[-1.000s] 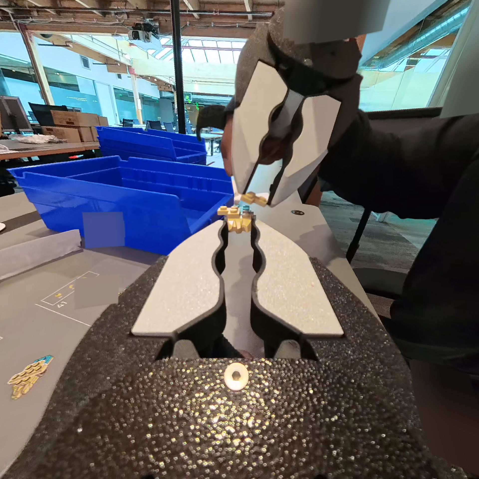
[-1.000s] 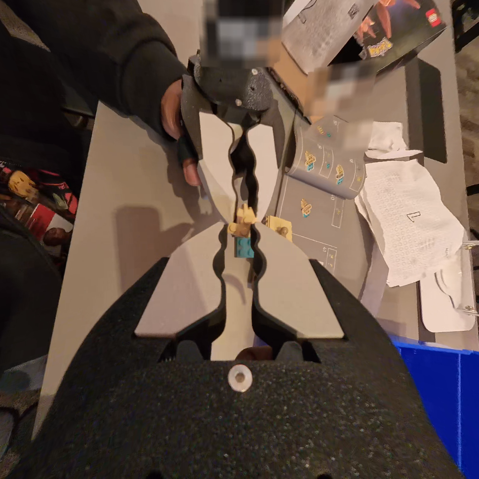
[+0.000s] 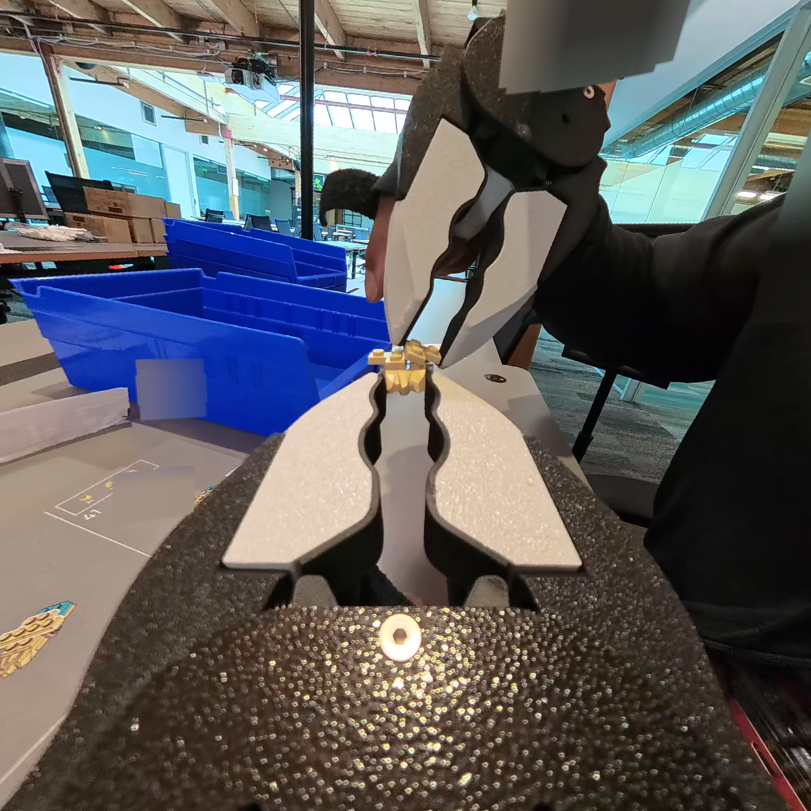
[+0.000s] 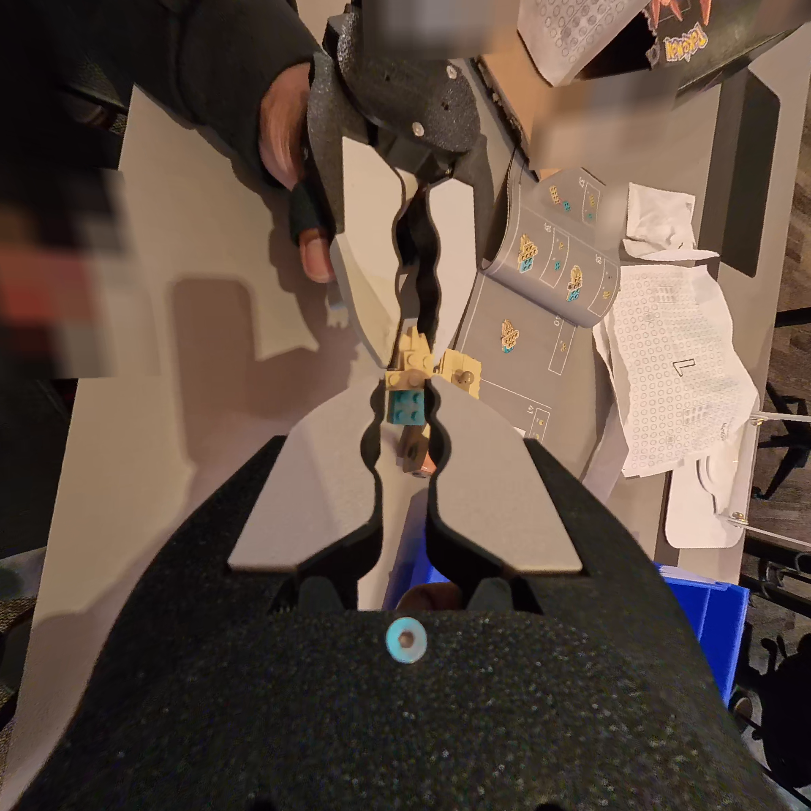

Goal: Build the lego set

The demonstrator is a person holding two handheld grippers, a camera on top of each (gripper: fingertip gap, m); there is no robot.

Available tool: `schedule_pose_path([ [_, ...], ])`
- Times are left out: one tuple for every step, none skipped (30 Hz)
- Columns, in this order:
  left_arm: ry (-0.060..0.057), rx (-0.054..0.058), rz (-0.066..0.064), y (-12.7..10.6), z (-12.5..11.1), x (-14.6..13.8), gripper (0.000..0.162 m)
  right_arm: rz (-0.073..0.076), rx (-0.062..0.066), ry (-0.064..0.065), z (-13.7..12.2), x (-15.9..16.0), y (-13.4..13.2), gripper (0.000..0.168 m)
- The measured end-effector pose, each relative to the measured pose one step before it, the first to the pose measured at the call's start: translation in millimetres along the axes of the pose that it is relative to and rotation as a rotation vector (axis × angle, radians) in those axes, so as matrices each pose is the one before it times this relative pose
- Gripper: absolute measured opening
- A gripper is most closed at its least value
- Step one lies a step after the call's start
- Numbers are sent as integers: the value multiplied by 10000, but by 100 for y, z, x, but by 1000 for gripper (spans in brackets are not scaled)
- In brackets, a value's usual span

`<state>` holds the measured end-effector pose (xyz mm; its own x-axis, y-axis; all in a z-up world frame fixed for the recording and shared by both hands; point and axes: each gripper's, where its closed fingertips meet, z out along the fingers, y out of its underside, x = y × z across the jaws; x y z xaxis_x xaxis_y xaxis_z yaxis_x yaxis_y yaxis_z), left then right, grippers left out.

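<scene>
My left gripper [image 3: 406, 379] is shut on a small gold and teal lego assembly [image 3: 404, 381] and holds it above the grey table [image 3: 474, 395]. My right gripper [image 3: 419, 353] comes down from above, shut on a small tan plate [image 3: 422, 351] that touches the assembly's top. In the right wrist view my right gripper [image 4: 406, 381] pinches the tan plate [image 4: 406, 378] at its fingertips. The assembly's teal brick [image 4: 406, 408] shows between its fingers. The left gripper [image 4: 410, 351] meets it from the far side.
Blue bins [image 3: 197, 333] stand at the left. An open instruction booklet [image 4: 526, 351] lies right of the grippers, with a loose tan piece [image 4: 461, 373] and a brown piece [image 4: 414, 452] nearby. White perforated bags [image 4: 680, 373] and a dark box [image 4: 702, 39] lie further right. My two grippers' fingertips are within a few centimetres of each other.
My right gripper has come down with its tan plate, closing the small gap to the assembly. The left gripper has kept its hold and barely moved.
</scene>
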<state>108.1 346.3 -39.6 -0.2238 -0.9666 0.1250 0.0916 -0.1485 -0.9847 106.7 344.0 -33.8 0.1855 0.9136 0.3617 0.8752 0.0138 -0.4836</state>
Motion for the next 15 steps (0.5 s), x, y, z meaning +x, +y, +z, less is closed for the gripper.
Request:
schedule_pose_path([
  [5,-4,10,10,21,14,16,-5,1,1,13,-33,13,16],
  [5,-17,5,25,9,8,16,-3,2,15,25,-22,8,16],
  [5,-5,-4,9,16,5,16,-4,-3,17,26,-21,6,17],
  [-2,-1,-8,9,-4,-8,16,-21,-1,-15,32,-85,-10,17],
  [-3,0,-17,6,-8,-22,16,-22,5,21,32,-36,-10,18],
  [-6,1,-25,-8,-7,-29,16,-8,-16,41,17,2,13,18],
  [-3,7,-16,-14,-11,-19,16,-6,3,-1,14,-57,-8,20],
  [0,17,-9,-27,-11,-8,16,-18,12,30,-16,-14,-26,20],
  [11,12,-11,-18,-3,14,16,-28,13,83,-11,61,-37,21],
  [8,-4,-13,5,5,8,16,-33,41,74,-37,51,-83,22],
  [-8,-9,-12,20,7,-28,16,-37,54,30,-64,-18,-116,22],
  [2,-5,-10,15,3,-4,16,-44,53,42,-65,14,-107,23],
  [8,12,-18,-9,3,2,16,-56,39,45,-62,11,-103,24],
  [0,3,-20,2,-3,-7,16,-55,16,52,-59,21,-63,24],
  [-7,-3,-10,12,2,-25,16,-58,7,46,-38,2,-46,25],
])
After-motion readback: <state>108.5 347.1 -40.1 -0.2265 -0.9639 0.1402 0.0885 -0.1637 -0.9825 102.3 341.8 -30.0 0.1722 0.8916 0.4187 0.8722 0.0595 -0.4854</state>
